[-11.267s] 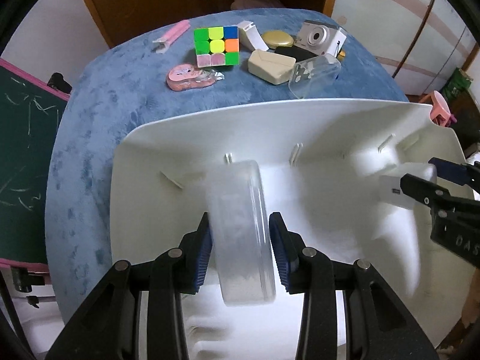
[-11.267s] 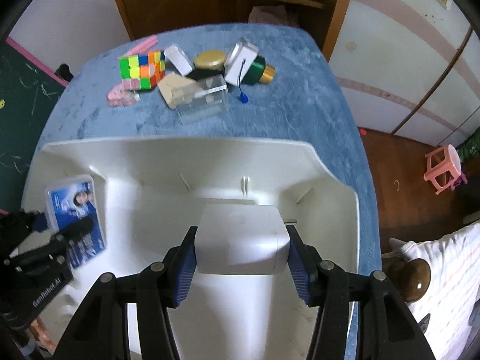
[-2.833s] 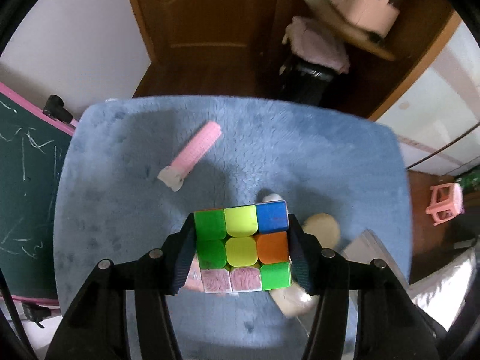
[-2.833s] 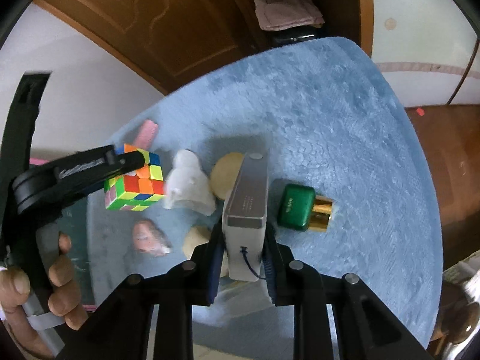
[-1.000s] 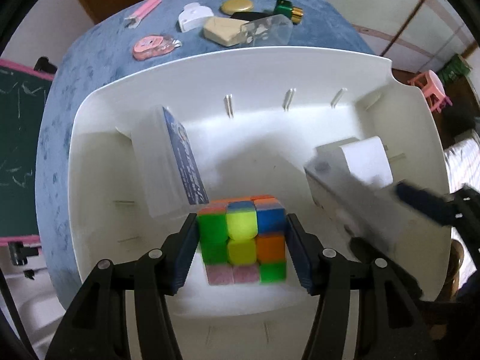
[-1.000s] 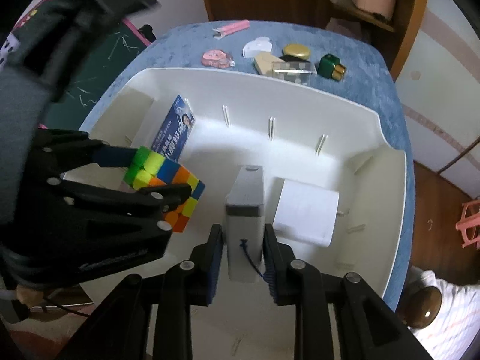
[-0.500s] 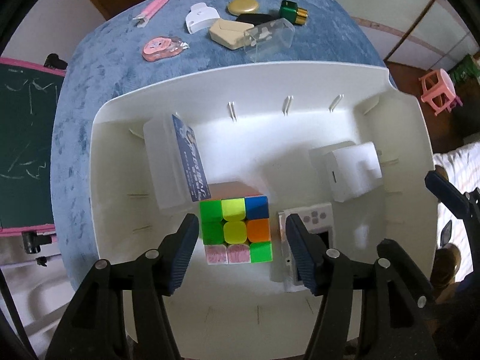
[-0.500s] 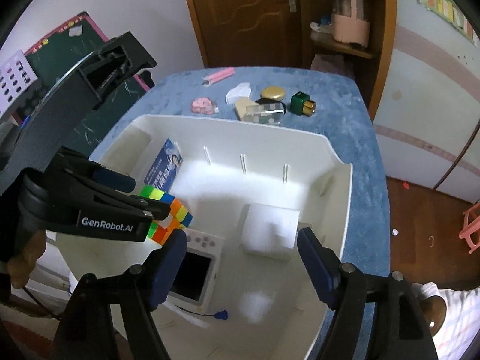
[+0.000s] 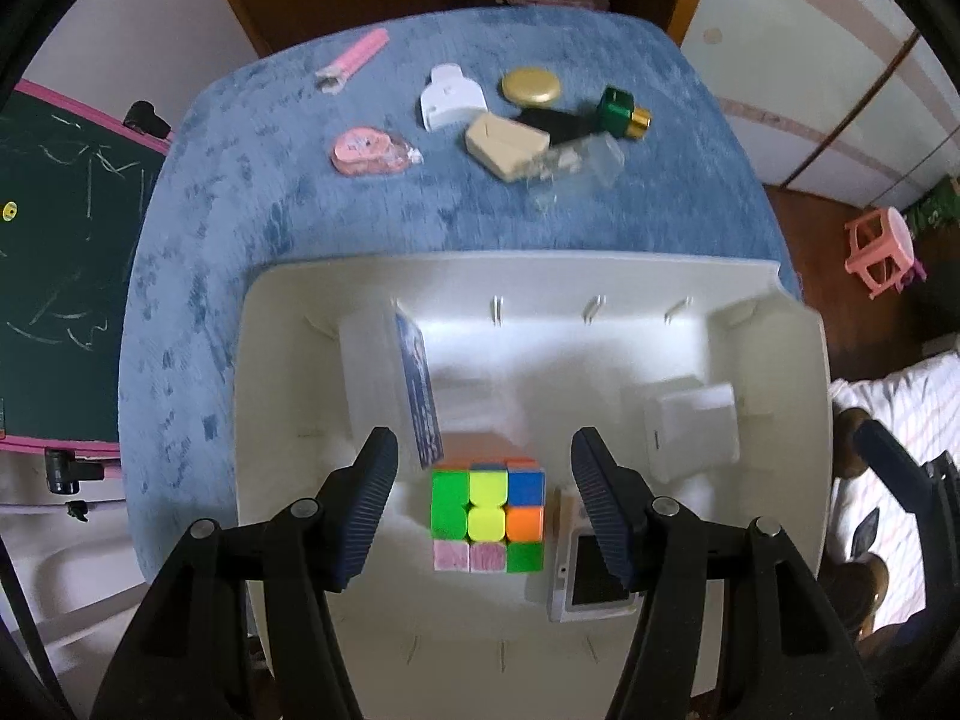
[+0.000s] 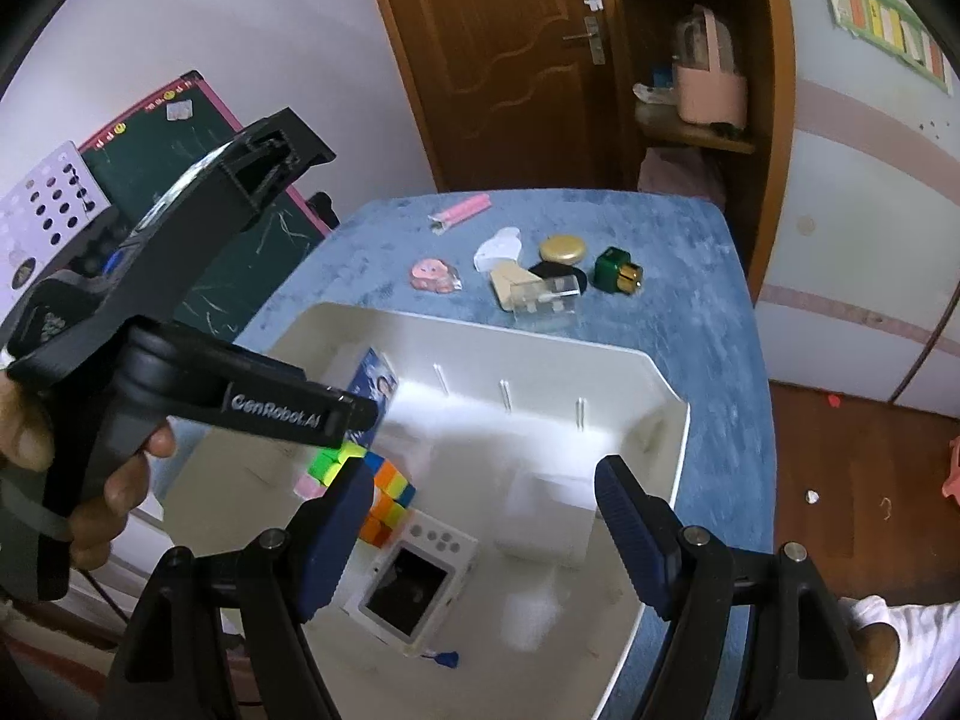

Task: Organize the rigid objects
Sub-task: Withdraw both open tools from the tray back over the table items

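Grippers are both hanging over the white bin point(image 9: 252, 396) with nothing in them. The left gripper point(image 9: 483, 501) is standing with its jaws parted, the Rubik's cube point(image 9: 487, 514) lying on the bin floor below the gap, clear of both pads. The right gripper point(image 10: 480, 531) is spread wide, the small white camera point(image 10: 414, 585) lying screen-up beneath it, just beside the cube. A white box point(image 10: 543, 519) is sitting under its right finger. Beyond the bin, on the blue cloth point(image 9: 252, 192), a green bottle point(image 9: 621, 113), a gold lid point(image 9: 531, 87) and a pink tape dispenser point(image 9: 369, 149) are waiting.
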A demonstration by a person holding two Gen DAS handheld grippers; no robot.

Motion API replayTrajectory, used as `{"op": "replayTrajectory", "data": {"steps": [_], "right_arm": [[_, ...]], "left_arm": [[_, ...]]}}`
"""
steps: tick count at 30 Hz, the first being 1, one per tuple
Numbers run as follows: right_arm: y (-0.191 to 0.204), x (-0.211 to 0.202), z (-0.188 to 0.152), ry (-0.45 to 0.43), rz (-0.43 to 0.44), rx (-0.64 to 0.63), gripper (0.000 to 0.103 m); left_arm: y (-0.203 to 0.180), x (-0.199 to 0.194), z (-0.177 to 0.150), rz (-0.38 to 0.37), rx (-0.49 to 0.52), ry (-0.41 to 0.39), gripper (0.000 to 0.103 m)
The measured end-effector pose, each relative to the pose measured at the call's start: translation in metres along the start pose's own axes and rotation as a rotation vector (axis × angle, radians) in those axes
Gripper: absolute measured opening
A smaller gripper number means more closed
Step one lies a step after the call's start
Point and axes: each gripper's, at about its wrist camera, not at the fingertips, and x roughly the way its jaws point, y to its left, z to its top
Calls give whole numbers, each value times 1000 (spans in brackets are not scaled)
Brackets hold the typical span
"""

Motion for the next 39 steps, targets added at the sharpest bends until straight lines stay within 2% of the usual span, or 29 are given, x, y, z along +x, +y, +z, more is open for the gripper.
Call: {"op": "replayTrajectory", "data": {"steps": [12, 19, 25, 29, 32, 39], "right_arm": [[11, -7, 25, -30, -5, -28, 77], [16, -8, 45, -46, -27, -31, 77], [24, -10, 68, -52, -69, -34, 77], [29, -7, 86, -54, -116, -26, 77], [29, -3, 98, -49, -139, -9, 77], [20, 14, 131, -37, -212, 25, 77]], "left_arm": [[12, -35, 29, -42, -26, -123, 64], [31, -60, 47, -60, -47, -210, 64], [45, -68, 68, -63, -34, -248, 64], [52, -74, 86, -69, 1, -300, 64], [58, -75, 101, -99, 3, -312, 64], [61, -70, 138, -102, 37, -326, 64]]}}
